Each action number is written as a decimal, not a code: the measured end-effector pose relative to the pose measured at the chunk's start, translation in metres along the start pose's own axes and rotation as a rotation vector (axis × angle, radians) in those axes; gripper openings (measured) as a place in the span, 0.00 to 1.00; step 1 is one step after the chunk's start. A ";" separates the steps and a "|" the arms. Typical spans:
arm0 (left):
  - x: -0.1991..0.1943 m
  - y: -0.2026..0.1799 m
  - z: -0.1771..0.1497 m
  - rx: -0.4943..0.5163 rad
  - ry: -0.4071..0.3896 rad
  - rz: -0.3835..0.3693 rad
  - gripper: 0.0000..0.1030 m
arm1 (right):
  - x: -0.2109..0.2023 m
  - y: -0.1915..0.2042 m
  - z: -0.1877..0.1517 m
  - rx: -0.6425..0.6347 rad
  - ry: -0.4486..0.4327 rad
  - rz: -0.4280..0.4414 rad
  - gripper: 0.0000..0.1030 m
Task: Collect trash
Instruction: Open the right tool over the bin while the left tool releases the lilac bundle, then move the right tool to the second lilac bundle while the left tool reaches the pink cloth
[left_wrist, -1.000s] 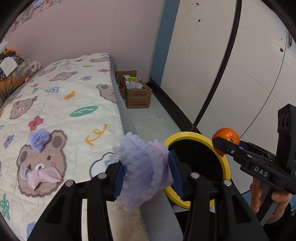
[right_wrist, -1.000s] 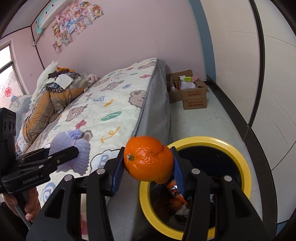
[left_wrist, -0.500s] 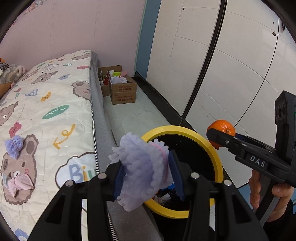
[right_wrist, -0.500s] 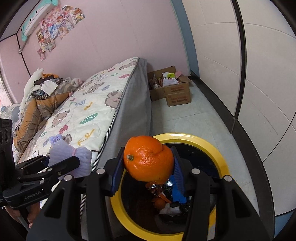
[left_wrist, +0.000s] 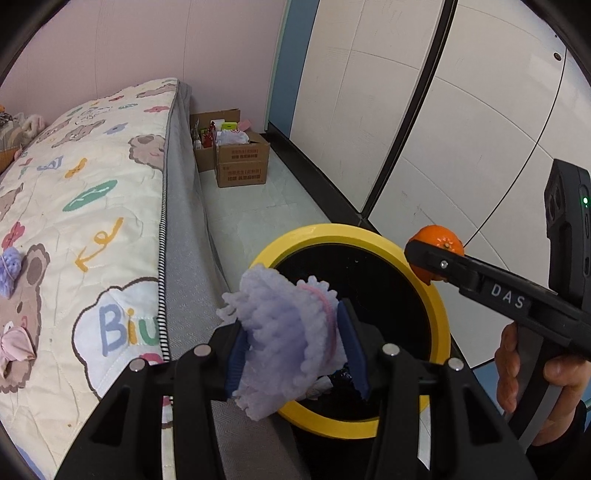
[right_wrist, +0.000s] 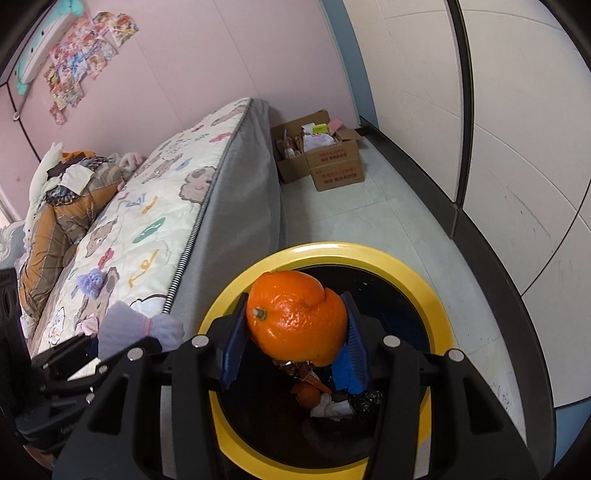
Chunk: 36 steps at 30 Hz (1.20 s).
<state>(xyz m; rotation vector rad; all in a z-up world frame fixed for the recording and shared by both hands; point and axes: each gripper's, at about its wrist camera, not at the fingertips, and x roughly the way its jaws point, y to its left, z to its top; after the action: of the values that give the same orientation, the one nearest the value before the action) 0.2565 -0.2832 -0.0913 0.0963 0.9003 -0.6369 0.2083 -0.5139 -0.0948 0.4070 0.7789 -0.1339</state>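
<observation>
While both grippers hang over the yellow-rimmed bin, each squeezes one piece of trash, likely so it can drop straight in. Low in the middle of its view, the right gripper pinches an orange right above the bin's dark hole, where other scraps lie. Low in its own view, the left gripper clamps a fluffy purple thing near the bin's edge. Left of the bin stands a bed with bear pictures. Farther up sit cardboard boxes on the pale floor, then a pink wall.

Each black gripper has blue pads, silver screws and white "DAS" lettering.
</observation>
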 end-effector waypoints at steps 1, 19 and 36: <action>0.002 0.000 -0.001 -0.002 0.004 0.001 0.43 | 0.001 -0.001 0.000 0.003 0.002 -0.003 0.45; -0.010 0.008 -0.012 -0.079 -0.024 -0.029 0.82 | -0.024 -0.012 0.005 0.069 -0.052 -0.033 0.67; -0.070 0.122 -0.036 -0.266 -0.128 0.163 0.90 | -0.029 0.077 0.013 -0.090 -0.070 0.099 0.73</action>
<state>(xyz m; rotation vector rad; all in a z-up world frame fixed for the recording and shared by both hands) 0.2667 -0.1386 -0.0832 -0.1082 0.8362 -0.3634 0.2166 -0.4491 -0.0427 0.3528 0.6921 -0.0197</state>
